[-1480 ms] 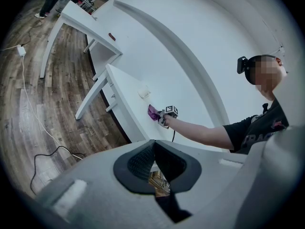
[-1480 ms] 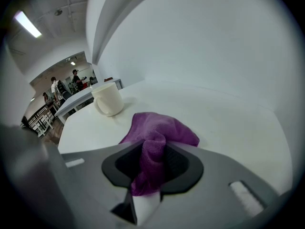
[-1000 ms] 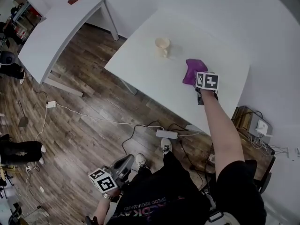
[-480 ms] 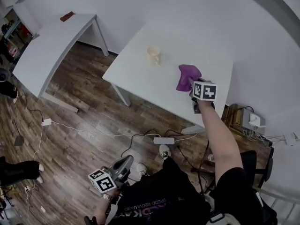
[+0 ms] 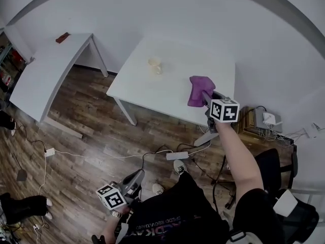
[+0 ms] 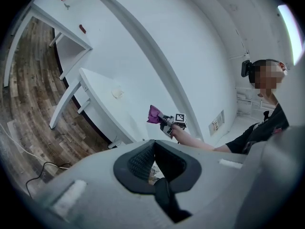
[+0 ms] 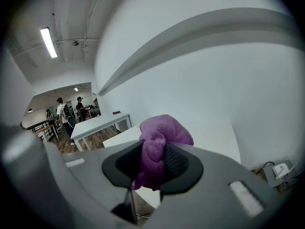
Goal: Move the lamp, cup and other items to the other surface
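A purple cloth [image 5: 199, 90] hangs bunched over the right part of the white table [image 5: 147, 93], with my right gripper [image 5: 205, 96] shut on it. In the right gripper view the cloth [image 7: 159, 142] fills the gap between the jaws of that gripper [image 7: 155, 163]. A cream cup [image 5: 155, 65] stands upright farther back on the same table. My left gripper [image 5: 136, 177] hangs low by the person's legs over the floor, jaws together and nothing in them. The left gripper view, past my left gripper [image 6: 153, 149], shows the cloth [image 6: 153, 114] and cup [image 6: 116, 93] from afar.
A second white table [image 5: 45, 70] stands to the left with a small reddish-brown thing [image 5: 63, 37] on its far end. A power strip [image 5: 177, 155] and cables lie on the wood floor. A box with plugs [image 5: 266, 118] sits by the right wall. People [image 7: 62, 113] stand far off.
The head view has swung round. My right gripper with the purple cloth has drawn a little away from the cup, toward the table's near right edge. The left gripper stays low.
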Available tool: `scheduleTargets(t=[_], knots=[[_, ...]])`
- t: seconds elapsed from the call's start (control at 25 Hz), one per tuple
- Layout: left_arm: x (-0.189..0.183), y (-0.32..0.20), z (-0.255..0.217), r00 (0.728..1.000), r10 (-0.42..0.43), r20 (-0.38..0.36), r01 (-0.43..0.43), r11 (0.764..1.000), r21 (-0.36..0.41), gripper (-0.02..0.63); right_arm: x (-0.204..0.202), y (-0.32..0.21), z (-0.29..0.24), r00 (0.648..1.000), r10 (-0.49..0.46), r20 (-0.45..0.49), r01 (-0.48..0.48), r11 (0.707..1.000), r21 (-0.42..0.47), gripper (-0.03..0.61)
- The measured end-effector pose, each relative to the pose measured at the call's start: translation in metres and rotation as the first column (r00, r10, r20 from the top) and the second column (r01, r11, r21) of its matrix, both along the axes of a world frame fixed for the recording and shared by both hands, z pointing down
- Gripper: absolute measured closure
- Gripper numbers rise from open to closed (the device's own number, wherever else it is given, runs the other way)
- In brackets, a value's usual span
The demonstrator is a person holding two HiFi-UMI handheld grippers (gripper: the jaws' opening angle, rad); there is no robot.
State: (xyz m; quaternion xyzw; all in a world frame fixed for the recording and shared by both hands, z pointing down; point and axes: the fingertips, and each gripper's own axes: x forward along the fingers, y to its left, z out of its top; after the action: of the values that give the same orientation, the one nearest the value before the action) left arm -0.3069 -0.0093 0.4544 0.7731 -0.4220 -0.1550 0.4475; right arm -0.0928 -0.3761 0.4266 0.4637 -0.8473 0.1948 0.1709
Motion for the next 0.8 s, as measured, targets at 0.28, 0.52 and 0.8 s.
scheduleTargets(t=[0.28, 0.52, 0.8], knots=[[0.017, 0.018, 0.003, 0.993, 0.121, -0.005, -0.121, 0.993, 0.002, 0.617, 0.046, 0.062, -0.020, 0.998, 0.062, 0.026, -0.063, 0.997, 0.046, 0.479], [0.041, 0.022, 0.005, 0.973, 0.233, -0.005, -0.233, 0.972, -0.011, 0.617, 0.087, 0.117, -0.028, 0.990, 0.126, 0.059, -0.129, 0.990, 0.059, 0.479], [0.086, 0.014, 0.002, 0.932, 0.363, 0.002, -0.363, 0.932, 0.005, 0.617, 0.155, 0.190, -0.030, 0.962, 0.250, 0.113, -0.257, 0.965, 0.056, 0.479]])
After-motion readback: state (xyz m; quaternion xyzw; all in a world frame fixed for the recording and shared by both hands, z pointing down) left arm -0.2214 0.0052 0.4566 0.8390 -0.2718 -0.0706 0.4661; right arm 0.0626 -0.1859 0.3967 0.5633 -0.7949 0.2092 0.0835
